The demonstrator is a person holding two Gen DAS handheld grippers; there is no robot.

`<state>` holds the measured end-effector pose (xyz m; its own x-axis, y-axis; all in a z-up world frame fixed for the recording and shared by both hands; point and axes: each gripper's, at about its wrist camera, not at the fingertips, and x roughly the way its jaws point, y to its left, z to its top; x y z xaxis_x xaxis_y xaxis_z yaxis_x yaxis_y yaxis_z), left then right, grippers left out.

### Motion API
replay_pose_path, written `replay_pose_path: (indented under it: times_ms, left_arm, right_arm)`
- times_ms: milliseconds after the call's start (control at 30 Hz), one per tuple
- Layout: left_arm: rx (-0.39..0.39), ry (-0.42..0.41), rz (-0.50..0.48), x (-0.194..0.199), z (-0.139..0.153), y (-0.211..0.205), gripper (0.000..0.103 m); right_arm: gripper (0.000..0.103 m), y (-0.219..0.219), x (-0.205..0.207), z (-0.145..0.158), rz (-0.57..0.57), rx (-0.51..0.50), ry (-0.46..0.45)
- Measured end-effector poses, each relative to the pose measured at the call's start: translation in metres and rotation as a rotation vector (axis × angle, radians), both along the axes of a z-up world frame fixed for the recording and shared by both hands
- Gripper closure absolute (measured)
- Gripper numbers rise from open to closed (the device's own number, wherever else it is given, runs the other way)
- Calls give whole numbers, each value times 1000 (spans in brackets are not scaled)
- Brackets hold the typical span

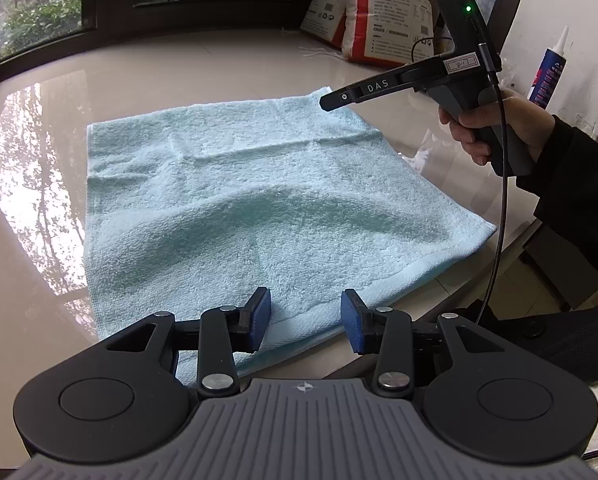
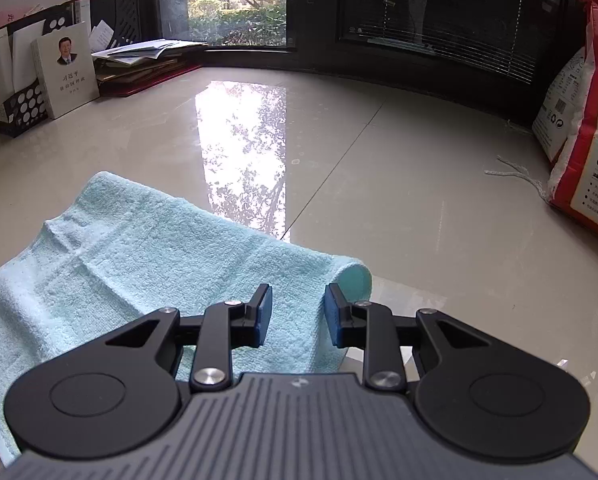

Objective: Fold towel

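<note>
Left hand-held gripper (image 1: 305,322) I hold released above the near edge of the light-blue towel (image 1: 259,200), which lies folded on the glossy surface (image 1: 219,60); right hand-held gripper (image 2: 297,316) also released, over its corner.

Left gripper (image 1: 305,322) low and near, jaws parted and empty; right gripper (image 2: 298,314), held by a hand (image 1: 495,128), raised at far right, jaws parted, empty.
</note>
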<state>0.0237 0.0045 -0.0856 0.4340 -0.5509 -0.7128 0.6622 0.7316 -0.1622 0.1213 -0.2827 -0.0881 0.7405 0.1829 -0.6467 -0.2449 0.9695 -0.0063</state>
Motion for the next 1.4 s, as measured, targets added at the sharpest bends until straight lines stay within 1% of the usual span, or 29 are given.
replay_pose_path:
  times_ms: [133, 200, 300, 367, 433, 533, 800, 967, 1033, 1100, 1233, 1367, 1400]
  left_arm:
    - [1, -1, -3, 0, 0, 0, 59]
    - [3, -2, -5, 0, 0, -1, 59]
    - [4, -4, -7, -1, 0, -2, 58]
    - [4, -4, -8, -1, 0, -2, 58]
    - [4, -4, -9, -1, 0, -1, 58]
    - [4, -4, -11, 0, -1, -1, 58]
    - [6, -7, -11, -1, -1, -2, 58]
    - [6, -8, -14, -1, -1, -2, 58]
    - [6, -8, -15, -1, -1, -2, 58]
    - [6, -8, -15, -1, -1, -2, 58]
    - [5, -8, -15, -2, -1, -2, 58]
    - [5, -8, -15, -1, -1, -2, 57]
    - [4, -8, -14, -1, -1, -2, 57]
  right_arm:
    - [74, 15, -7, 1, 80, 11, 12]
    - [74, 26, -11, 1, 122, -6, 12]
    - [74, 36, -14, 1, 142, -21, 9]
    - [74, 39, -16, 1, 133, -43, -3]
    - [74, 38, -17, 2, 133, -40, -7]
    - [74, 37, -20, 5, 166, -17, -5]
    - [74, 62, -16, -2, 286, -61, 27]
    - [75, 72, -9, -9, 329, -74, 46]
    - [80, 74, -7, -11, 341, -73, 52]
    - [82, 73, -5, -12, 347, -56, 55]
    - [91, 74, -8, -14, 360, -49, 41]
    - [98, 80, -13, -14, 371, -82, 18]
    - [101, 81, -14, -14, 371, -93, 12]
